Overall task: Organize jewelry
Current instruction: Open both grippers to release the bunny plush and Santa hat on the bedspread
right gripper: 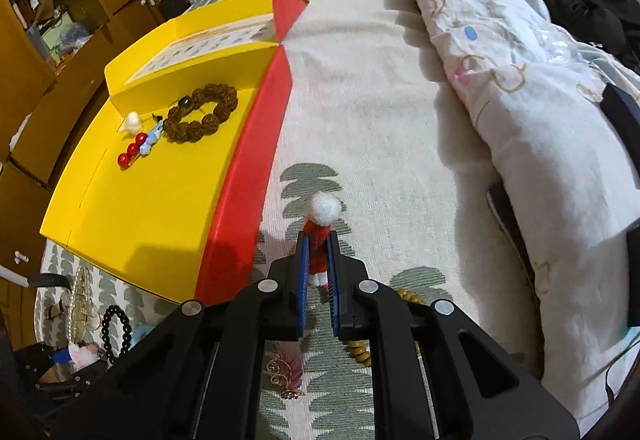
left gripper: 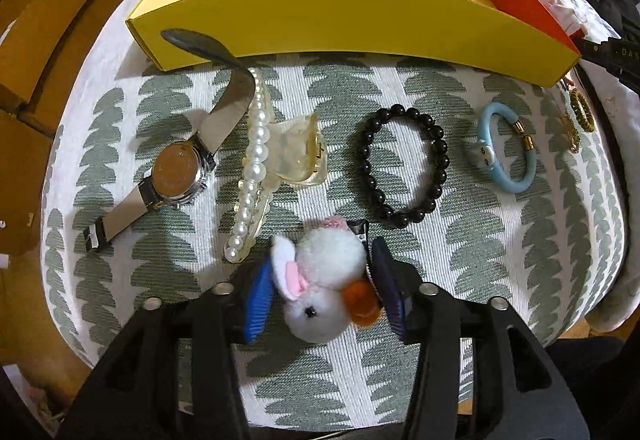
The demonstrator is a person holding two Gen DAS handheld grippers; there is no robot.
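Between left claw (left gripper: 320, 288) pads: bunny clip (left gripper: 320, 292), w/ pads touching both sides.

A yellow box (left gripper: 320, 20) with a red side, black bead bracelet (left gripper: 402, 164), green-and-white patterned cloth (left gripper: 500, 260)
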